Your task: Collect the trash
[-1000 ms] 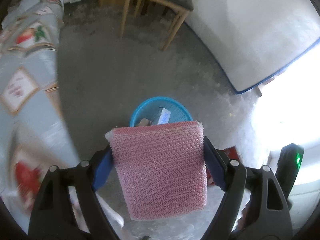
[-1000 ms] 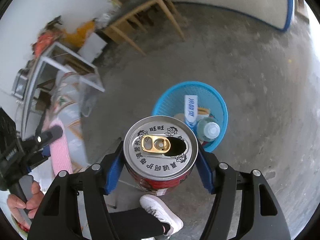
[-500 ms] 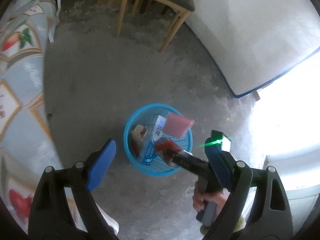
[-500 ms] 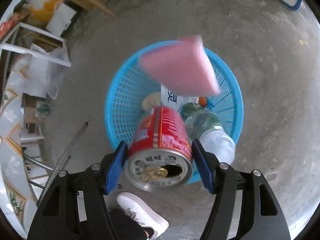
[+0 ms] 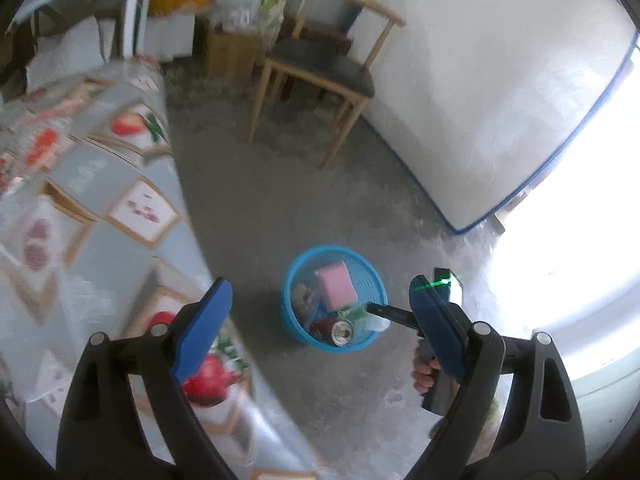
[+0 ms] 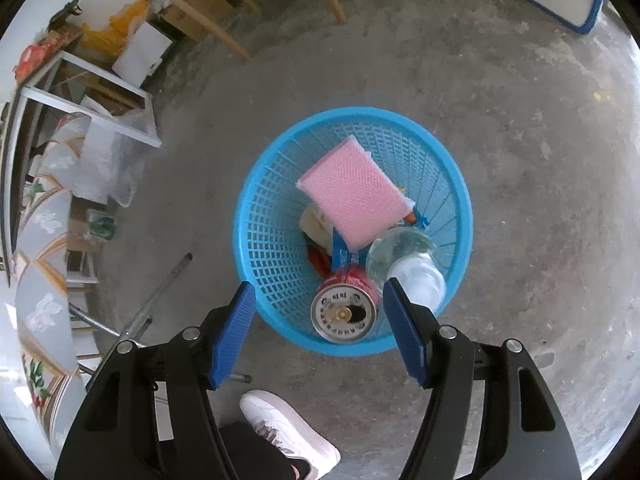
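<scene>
Lying in the round blue plastic basket (image 6: 452,184), a pink mesh sponge (image 6: 354,196) and red drink can (image 6: 345,305) are seen; both the right gripper (image 6: 318,332) and the left gripper (image 5: 320,320) are spread, empty. A wooden chair (image 5: 320,68) is shown only leftward.

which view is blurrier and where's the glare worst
Left wrist view: motion blur smears the patterned fruit-print tablecloth, and daylight blows out the right side to white; the round blue plastic basket is soft but readable. Right wrist view: sharp and evenly lit, the pink mesh sponge and red drink can crisp, only fisheye bending at the edges.
</scene>
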The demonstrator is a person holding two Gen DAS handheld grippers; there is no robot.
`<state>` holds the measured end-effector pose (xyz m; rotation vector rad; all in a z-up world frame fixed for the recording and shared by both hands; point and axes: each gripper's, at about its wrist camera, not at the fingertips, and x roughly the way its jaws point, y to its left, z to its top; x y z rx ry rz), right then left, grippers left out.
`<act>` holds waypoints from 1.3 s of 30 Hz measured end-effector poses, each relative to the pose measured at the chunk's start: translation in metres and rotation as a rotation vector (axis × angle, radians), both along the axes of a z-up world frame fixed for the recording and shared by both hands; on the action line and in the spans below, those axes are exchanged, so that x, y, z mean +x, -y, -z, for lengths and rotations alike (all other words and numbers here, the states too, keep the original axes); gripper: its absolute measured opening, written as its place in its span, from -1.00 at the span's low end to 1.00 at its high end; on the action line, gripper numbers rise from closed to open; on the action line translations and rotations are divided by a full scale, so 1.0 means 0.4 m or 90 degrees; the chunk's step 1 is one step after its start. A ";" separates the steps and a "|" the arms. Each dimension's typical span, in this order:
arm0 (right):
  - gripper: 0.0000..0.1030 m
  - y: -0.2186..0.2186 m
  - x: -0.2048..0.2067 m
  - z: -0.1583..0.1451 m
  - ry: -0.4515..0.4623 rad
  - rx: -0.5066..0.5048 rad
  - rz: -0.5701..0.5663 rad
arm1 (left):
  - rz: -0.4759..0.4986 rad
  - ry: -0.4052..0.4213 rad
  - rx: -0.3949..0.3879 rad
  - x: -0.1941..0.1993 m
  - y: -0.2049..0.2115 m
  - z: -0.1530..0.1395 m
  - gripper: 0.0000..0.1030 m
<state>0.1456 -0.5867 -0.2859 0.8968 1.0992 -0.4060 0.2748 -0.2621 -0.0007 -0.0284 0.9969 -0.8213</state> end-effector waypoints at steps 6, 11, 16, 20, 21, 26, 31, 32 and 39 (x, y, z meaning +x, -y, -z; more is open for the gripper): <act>0.25 -0.055 -0.068 -0.140 0.038 -0.058 -0.015 | -0.034 0.053 -0.044 -0.061 -0.169 -0.048 0.69; 0.41 -0.167 -0.113 -0.304 0.084 -0.135 -0.072 | -0.039 0.063 -0.061 -0.123 -0.281 -0.060 0.69; 0.54 -0.323 -0.106 -0.474 0.136 -0.204 -0.147 | -0.077 0.076 -0.051 -0.176 -0.410 -0.067 0.70; 0.54 -0.431 -0.055 -0.601 0.191 -0.213 -0.199 | -0.121 0.124 -0.020 -0.196 -0.518 -0.078 0.76; 0.54 -0.456 -0.040 -0.624 0.203 -0.213 -0.210 | -0.135 0.137 -0.008 -0.198 -0.547 -0.079 0.78; 0.54 -0.600 0.059 -0.712 0.254 -0.193 -0.295 | -0.202 0.154 0.020 -0.199 -0.676 -0.065 0.83; 0.54 -0.750 0.213 -0.709 0.237 -0.185 -0.381 | -0.259 0.130 -0.007 -0.186 -0.770 -0.041 0.83; 0.54 -0.770 0.244 -0.693 0.227 -0.178 -0.389 | -0.267 0.123 -0.015 -0.183 -0.785 -0.032 0.83; 0.31 -0.861 0.439 -0.581 0.138 -0.186 -0.428 | -0.270 0.098 -0.052 -0.188 -0.822 0.013 0.83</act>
